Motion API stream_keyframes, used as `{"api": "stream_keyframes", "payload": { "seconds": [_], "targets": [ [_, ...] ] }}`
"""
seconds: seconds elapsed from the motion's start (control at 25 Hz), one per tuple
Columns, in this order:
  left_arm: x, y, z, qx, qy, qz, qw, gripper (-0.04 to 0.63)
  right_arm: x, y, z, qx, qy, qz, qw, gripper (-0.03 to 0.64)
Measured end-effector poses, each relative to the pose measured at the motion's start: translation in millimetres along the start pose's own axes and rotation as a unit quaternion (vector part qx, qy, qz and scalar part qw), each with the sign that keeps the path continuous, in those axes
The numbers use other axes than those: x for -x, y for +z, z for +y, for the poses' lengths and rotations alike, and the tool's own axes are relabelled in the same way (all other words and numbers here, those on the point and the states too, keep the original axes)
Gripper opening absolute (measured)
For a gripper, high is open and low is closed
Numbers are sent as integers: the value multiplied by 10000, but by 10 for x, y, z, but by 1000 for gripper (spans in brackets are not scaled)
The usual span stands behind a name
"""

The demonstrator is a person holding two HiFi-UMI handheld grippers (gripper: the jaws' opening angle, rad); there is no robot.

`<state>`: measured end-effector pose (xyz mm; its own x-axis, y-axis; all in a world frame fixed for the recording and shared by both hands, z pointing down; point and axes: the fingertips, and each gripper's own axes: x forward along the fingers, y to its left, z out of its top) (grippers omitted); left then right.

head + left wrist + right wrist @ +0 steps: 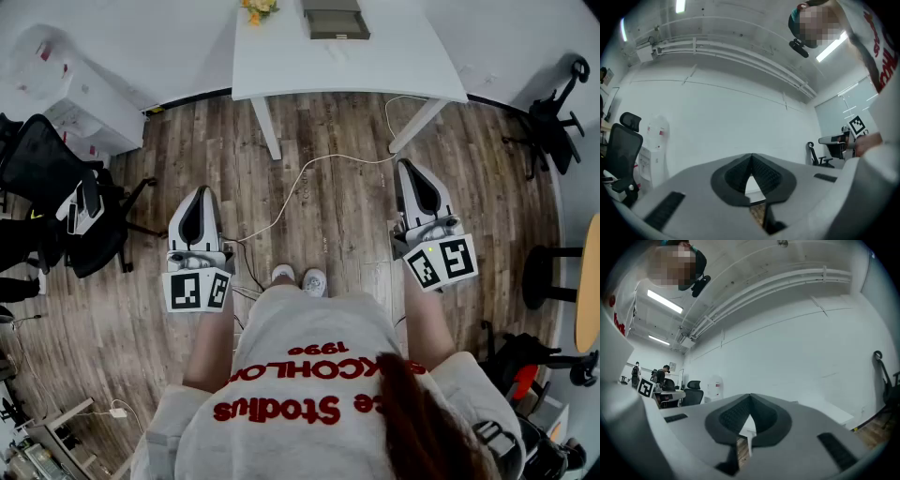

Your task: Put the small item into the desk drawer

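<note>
A white desk (pixel 347 61) stands ahead of me across the wood floor, and a grey drawer unit (pixel 335 19) sits on its far edge. I cannot make out any small item. My left gripper (pixel 200 191) hovers over the floor at the left, well short of the desk, its jaws meeting at the tip with nothing between them. The right gripper (pixel 406 166) hangs at the right near the desk's front leg, also shut and empty. In the left gripper view, the left gripper (pixel 751 156) points at a white wall. The right gripper (pixel 750 397) faces the desk's edge.
A black office chair (pixel 47 183) and a white cabinet (pixel 89 108) stand at the left. A white cable (pixel 302 176) runs over the floor under the desk. Another black chair (pixel 553 117), a stool (pixel 548 277) and a round wooden tabletop (pixel 591 281) are at the right. Yellow flowers (pixel 260 9) sit on the desk.
</note>
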<state>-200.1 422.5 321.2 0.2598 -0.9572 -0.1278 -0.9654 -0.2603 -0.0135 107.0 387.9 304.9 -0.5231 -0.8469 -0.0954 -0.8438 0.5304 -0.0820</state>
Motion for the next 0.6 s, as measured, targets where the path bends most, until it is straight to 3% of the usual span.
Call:
{"api": "stream_keyframes", "payload": {
  "seconds": [0.6],
  "targets": [
    [-60, 11, -102, -207, -100, 77, 9997, 8, 159, 169, -38, -167, 14, -362, 9992, 3]
  ]
}}
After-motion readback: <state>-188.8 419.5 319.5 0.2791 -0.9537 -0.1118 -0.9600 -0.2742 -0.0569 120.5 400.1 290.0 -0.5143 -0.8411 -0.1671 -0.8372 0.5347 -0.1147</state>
